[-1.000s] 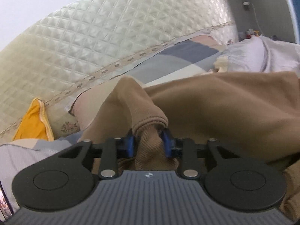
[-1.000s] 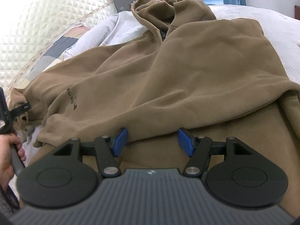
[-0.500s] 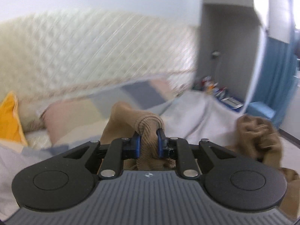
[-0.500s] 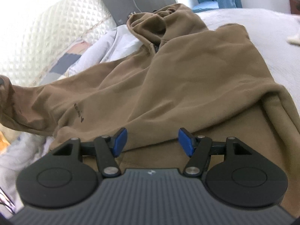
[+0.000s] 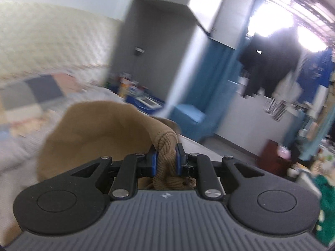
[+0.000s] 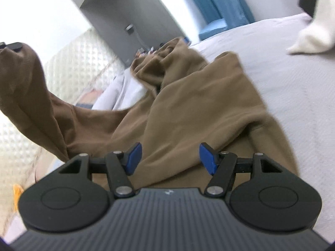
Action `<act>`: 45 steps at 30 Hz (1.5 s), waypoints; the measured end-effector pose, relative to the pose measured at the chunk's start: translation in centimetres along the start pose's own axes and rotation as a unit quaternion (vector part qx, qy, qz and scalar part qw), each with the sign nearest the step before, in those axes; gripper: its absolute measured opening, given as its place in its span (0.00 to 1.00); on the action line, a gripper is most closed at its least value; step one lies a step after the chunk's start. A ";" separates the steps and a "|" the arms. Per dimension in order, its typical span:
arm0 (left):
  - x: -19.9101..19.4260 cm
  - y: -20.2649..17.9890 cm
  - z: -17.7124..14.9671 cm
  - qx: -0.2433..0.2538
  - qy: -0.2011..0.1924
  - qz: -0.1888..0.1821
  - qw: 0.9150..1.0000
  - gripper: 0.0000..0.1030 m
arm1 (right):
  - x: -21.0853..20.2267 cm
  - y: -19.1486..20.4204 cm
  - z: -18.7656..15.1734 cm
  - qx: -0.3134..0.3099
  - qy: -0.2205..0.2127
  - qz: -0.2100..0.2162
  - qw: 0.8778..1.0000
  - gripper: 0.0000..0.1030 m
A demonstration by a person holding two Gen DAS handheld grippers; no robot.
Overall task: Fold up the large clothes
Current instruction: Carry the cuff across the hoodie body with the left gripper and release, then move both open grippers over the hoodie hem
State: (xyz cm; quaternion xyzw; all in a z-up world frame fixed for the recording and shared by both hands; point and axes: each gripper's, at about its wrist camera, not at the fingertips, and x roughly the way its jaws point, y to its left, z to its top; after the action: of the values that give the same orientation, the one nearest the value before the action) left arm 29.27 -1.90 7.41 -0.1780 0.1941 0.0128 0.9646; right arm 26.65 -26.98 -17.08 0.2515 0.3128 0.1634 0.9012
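Above the bed (image 6: 293,79), your left gripper (image 5: 165,160) clamps the hoodie (image 6: 188,108) cuff (image 5: 165,146); your right gripper (image 6: 170,156) hovers open over its body.

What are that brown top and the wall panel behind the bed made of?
The brown hoodie looks like soft, matte cotton-type fleece; its cuff is visibly rib-knit. The headboard seems padded and quilted in a diamond pattern, with a slight sheen like faux leather or satin; blur leaves that open.

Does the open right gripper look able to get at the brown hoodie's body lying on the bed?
Probably yes: the right gripper stands open just above the brown hoodie with nothing between. The left gripper holds the sleeve cuff off to the side.
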 end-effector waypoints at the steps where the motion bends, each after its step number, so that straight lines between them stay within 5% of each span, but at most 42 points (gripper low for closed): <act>1: 0.6 -1.1 -0.6 0.000 0.008 -0.013 1.000 0.19 | -0.4 -0.7 0.3 0.011 -0.007 -0.002 1.000 0.63; 7: 5.9 -6.6 -6.1 0.027 0.066 -0.044 0.996 0.19 | -2.2 -4.8 2.0 0.062 -0.050 -0.040 0.996 0.63; 14: 12.4 -7.1 -12.0 0.044 0.145 -0.067 0.986 0.24 | -2.0 -9.5 2.9 0.129 -0.068 -0.086 0.986 0.63; 16: 13.4 -5.9 -12.8 0.039 0.166 -0.085 0.982 0.33 | -2.2 -10.2 2.9 0.144 -0.075 -0.094 0.982 0.63; 18: 13.8 -5.0 -13.5 0.029 0.183 -0.115 0.976 0.55 | -2.3 -10.4 3.0 0.149 -0.084 -0.099 0.980 0.63; 23: 11.3 -1.2 -13.6 0.050 0.169 -0.140 0.974 0.65 | -2.4 -9.3 3.0 0.123 -0.099 -0.108 0.982 0.63; 28: 10.1 4.1 -12.4 0.110 0.122 -0.065 0.984 0.65 | -1.5 -5.8 2.7 0.058 -0.101 -0.080 0.990 0.63; 33: 13.0 10.5 -10.3 0.169 0.081 0.037 0.982 0.65 | 0.7 -2.3 1.8 0.001 -0.067 -0.030 0.997 0.62; 40: 20.0 17.9 -8.2 0.176 0.088 0.080 0.977 0.65 | 6.3 0.7 1.2 -0.084 -0.021 -0.046 0.995 0.38; 45: 24.3 20.8 -7.8 0.173 0.098 0.078 0.977 0.65 | 10.5 1.0 0.9 -0.117 -0.008 -0.096 0.989 0.31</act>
State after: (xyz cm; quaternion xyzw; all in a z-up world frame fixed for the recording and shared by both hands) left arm 46.87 13.81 -15.61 0.0070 0.3002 0.0371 0.9531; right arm 34.95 -21.79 -20.98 0.1150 0.3067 0.1098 0.9384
